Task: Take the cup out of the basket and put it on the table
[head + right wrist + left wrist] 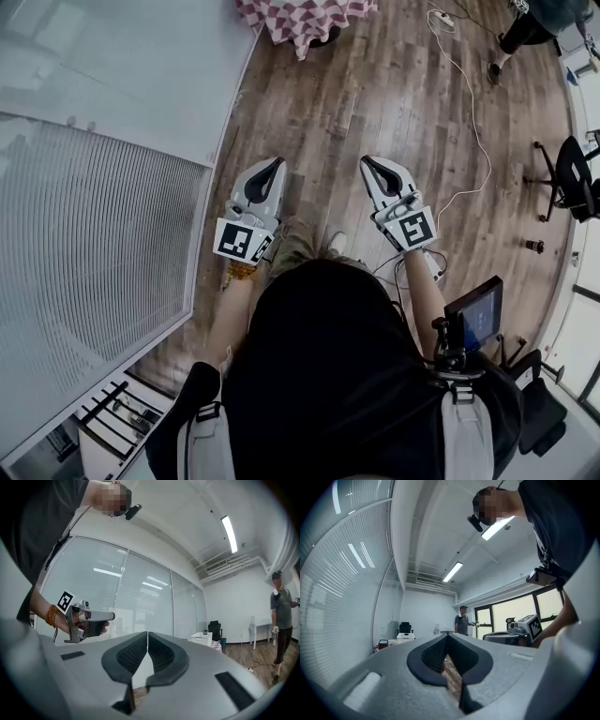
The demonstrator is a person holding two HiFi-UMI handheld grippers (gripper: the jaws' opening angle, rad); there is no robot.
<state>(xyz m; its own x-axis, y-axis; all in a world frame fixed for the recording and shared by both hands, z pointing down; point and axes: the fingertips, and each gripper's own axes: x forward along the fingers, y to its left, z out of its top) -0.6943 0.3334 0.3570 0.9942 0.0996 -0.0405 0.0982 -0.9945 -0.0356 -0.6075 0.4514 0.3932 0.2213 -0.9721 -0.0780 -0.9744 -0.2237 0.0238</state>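
a wooden floor [375,103] fills most of the head view, with a glass wall hung with pale blinds [84,262] along its left side. the person in a dark top [328,366] stands over the boards and holds both tools out level and well apart. a table under a checked cloth [300,17] sits at the far edge, and an office chair [574,173] stands at the right. the left gripper [278,161] has its jaws pressed together at the tips with nothing between them – the right gripper [365,159] is clenched the same way, also empty. across the room, in the right gripper view, a white basket [202,638] stands on a cloth-covered table; the cup is too small to make out there. a thin white cable [473,112] trails over the floor.
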